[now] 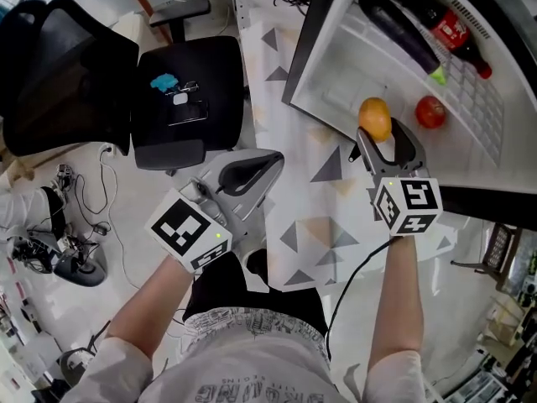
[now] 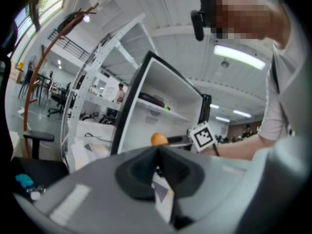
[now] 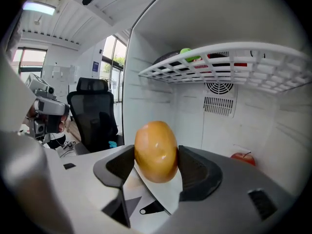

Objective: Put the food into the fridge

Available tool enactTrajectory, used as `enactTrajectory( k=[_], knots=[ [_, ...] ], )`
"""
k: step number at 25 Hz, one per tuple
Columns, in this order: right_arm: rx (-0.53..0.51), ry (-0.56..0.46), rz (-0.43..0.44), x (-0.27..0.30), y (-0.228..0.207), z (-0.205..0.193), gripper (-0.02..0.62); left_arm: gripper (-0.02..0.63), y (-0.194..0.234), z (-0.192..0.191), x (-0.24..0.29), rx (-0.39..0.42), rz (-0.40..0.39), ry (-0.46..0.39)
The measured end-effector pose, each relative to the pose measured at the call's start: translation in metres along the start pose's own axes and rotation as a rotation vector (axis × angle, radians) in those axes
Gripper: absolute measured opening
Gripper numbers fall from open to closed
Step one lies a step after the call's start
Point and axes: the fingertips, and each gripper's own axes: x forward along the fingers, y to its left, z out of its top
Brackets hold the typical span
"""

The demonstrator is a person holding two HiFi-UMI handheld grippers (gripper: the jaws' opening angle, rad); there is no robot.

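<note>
- The right gripper (image 1: pixel 384 135) has its jaws closed on the two sides of a smooth orange fruit (image 3: pixel 156 149). It holds the fruit in the air at the mouth of the open fridge (image 1: pixel 336 70), at the level of the lower compartment.
- In my judgement the fruit is not yet far enough inside. If the jaws open here, so near the front edge, the round fruit may roll out and fall on the patterned cloth (image 1: pixel 323 233).
- The grip touches only two small places on a glossy, curved skin. A quick push forward or a tilt could let the fruit slip between the pads.
- The wire shelf (image 3: pixel 229 57) hangs just above the way in. If the gripper goes in too high, it may knock the shelf.
- A red apple (image 1: pixel 430 112) lies on the floor of the lower compartment, well apart from the fruit. A released fruit that rolls could hit it.
- On the wire shelf lie a dark eggplant (image 1: pixel 401 30) and a cola bottle (image 1: pixel 449 28) with a red label, side by side.
- The left gripper (image 1: pixel 267 163) hangs low over the cloth, away from the fridge. Its jaws are together and nothing is between them.
</note>
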Motion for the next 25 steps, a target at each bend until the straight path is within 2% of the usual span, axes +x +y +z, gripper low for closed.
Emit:
enactTrajectory(
  k=[9, 25],
  knots=[
    [-0.112, 0.078, -0.015, 0.019, -0.011, -0.021, 0.267, 0.005, 0.005, -0.014, 0.009, -0.015, 0.013, -0.001],
    [-0.203, 0.164, 0.001, 0.042, -0.018, -0.043, 0.267, 0.005, 0.013, -0.022, 0.012, -0.031, 0.053, -0.013]
  ],
)
